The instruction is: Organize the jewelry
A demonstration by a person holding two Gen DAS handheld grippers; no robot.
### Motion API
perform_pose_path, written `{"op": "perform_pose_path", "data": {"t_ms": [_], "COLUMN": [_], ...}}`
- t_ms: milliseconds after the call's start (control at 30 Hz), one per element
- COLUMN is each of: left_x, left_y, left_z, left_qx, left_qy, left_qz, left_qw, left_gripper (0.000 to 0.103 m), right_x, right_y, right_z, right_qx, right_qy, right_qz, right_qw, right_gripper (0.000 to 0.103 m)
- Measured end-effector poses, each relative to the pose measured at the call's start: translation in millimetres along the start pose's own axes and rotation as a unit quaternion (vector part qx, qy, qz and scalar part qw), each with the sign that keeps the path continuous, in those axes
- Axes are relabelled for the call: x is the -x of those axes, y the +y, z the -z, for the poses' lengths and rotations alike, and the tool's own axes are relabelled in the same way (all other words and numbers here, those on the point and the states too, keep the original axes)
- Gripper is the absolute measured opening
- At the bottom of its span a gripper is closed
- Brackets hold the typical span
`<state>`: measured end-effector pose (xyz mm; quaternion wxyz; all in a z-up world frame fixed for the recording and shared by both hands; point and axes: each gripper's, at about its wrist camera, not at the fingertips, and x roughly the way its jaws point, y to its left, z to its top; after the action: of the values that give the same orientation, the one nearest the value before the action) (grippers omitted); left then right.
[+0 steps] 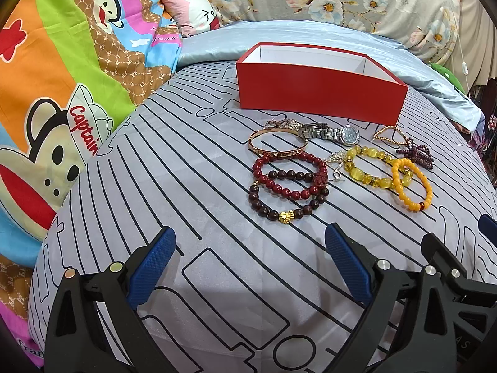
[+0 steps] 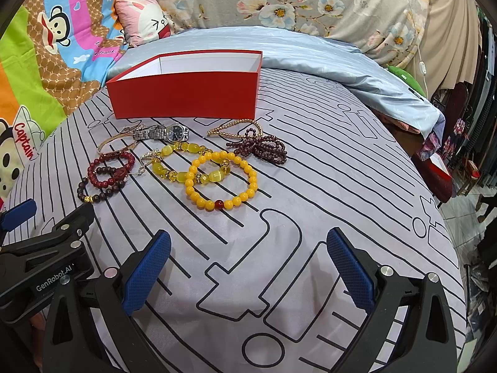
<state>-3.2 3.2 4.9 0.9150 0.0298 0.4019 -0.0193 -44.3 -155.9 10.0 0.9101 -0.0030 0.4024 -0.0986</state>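
Observation:
An open red box (image 1: 320, 93) (image 2: 186, 98) with a white inside stands on the bed behind a cluster of jewelry. In front of it lie a silver watch (image 1: 337, 133) (image 2: 169, 133), a gold bangle (image 1: 276, 146) (image 2: 118, 143), red and dark brown bead bracelets (image 1: 289, 186) (image 2: 107, 175), a yellow stone bracelet (image 1: 369, 168) (image 2: 186, 163), an orange bead bracelet (image 1: 413, 185) (image 2: 220, 183), a purple bead strand (image 1: 417, 154) (image 2: 261, 147) and a gold bead chain (image 2: 236, 127). My left gripper (image 1: 250, 261) and right gripper (image 2: 248, 264) are open and empty, short of the jewelry.
The grey bedsheet (image 2: 310, 202) with black lines drops off at the right. A light blue blanket (image 2: 310, 52), a pink pillow (image 2: 143, 21) and cartoon bedding (image 1: 62, 93) lie behind and to the left. The right gripper's body shows in the left wrist view (image 1: 450, 267).

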Motion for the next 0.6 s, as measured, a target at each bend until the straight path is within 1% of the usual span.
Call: {"op": "perform_pose_path", "data": {"t_ms": [600], "left_x": [3.2], "left_y": [0.1], "left_z": [-2.0], "left_qx": [-0.002], "left_qy": [-0.009], "left_qz": [0.0], "left_qw": [1.0], "left_gripper": [0.092], "right_x": [1.3], "right_y": [0.3], "right_z": [-0.7], "right_qx": [-0.001], "right_qy": [-0.005], "right_qz": [0.002], "right_qw": [1.0], "right_gripper": [0.096]}}
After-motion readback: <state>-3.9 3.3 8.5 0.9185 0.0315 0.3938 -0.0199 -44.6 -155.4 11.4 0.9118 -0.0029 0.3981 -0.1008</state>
